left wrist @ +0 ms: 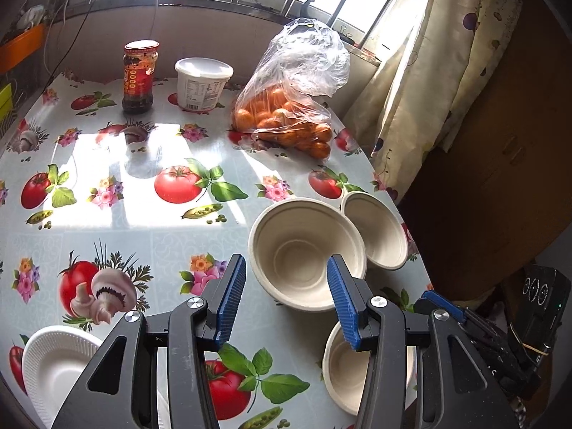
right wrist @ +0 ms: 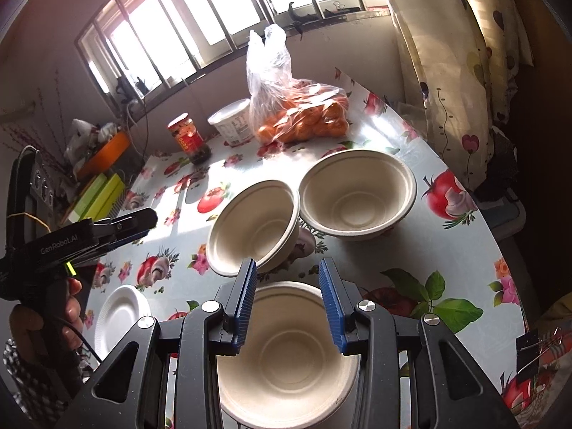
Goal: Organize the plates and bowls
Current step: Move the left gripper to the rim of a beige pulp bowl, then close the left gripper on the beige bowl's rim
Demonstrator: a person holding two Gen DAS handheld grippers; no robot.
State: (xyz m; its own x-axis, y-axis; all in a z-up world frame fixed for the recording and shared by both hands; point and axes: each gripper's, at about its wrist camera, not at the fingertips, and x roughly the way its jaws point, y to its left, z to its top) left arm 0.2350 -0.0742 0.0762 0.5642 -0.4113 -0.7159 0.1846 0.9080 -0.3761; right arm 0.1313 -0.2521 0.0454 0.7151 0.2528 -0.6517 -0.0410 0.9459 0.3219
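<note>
1. Seemingly between grasps, the left gripper (left wrist: 286, 300) had its ribbed blue fingers spread and empty at lower centre, over a round, matte pulp bowl (left wrist: 307, 250) on the glossy printed table (left wrist: 107, 214).
2. Lower centre in the right view, the right gripper (right wrist: 287, 304) stood spread and empty above another bowl (right wrist: 286, 354); nesting should go rim-level, gently.

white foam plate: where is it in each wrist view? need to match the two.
Left wrist: white foam plate at bottom left, beside the left gripper's frame.
Right wrist: same plate at lower left, below the other gripper held in the hand.
Shared landmark: bag of oranges at the table's far side, near the window.
</note>
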